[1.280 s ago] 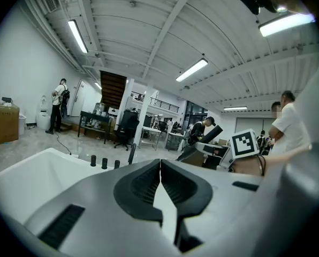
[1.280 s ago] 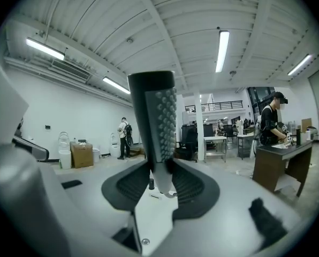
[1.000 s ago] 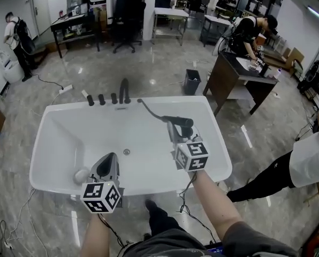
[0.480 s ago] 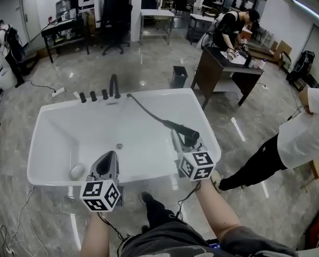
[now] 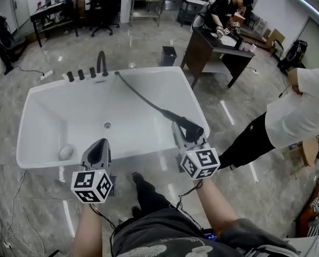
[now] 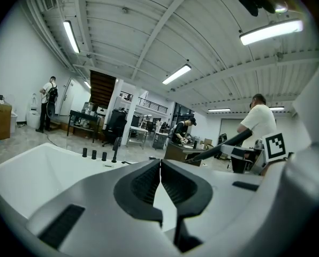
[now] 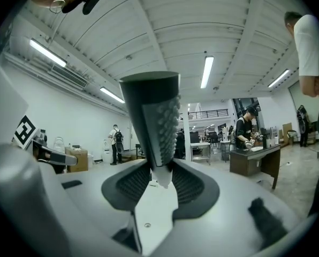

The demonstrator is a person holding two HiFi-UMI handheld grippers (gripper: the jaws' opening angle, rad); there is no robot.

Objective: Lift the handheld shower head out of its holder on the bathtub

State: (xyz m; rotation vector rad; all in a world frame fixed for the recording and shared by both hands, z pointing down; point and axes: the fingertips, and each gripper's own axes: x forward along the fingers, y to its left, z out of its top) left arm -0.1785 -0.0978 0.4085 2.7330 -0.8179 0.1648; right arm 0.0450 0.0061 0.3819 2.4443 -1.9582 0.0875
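Head view shows the black shower head (image 5: pixel 189 126) clear of the bathtub (image 5: pixel 143 155) deck and held above the tub's near right corner, well apart from the faucet (image 5: pixel 101 63) and the row of knobs (image 5: pixel 80 75) at the far rim. Its hose (image 5: pixel 143 96) runs in a long slant from beside the faucet across the basin to the head. The holder itself cannot be picked out at this size, but with the head this far from the fittings the lift looks complete, and nothing of the stated job appears to be left. The right gripper (image 5: pixel 181 135) has its pads clamped on the lower end of the shower head. In the right gripper view the head (image 7: pixel 154 116) stands upright between the pads of that gripper (image 7: pixel 158 178), nozzle face turned to one side. The right forearm (image 5: pixel 213 208) reaches forward from the lower middle of the frame, with the tool pointing roughly level over the rim. The left gripper (image 5: pixel 99 143) hangs at the near edge of the tub, and the left forearm (image 5: pixel 87 226) rises from the bottom left. In the left gripper view its jaws (image 6: pixel 160 167) are pressed together with nothing between them. A person in a white shirt (image 5: pixel 304 111) stands off to the right.
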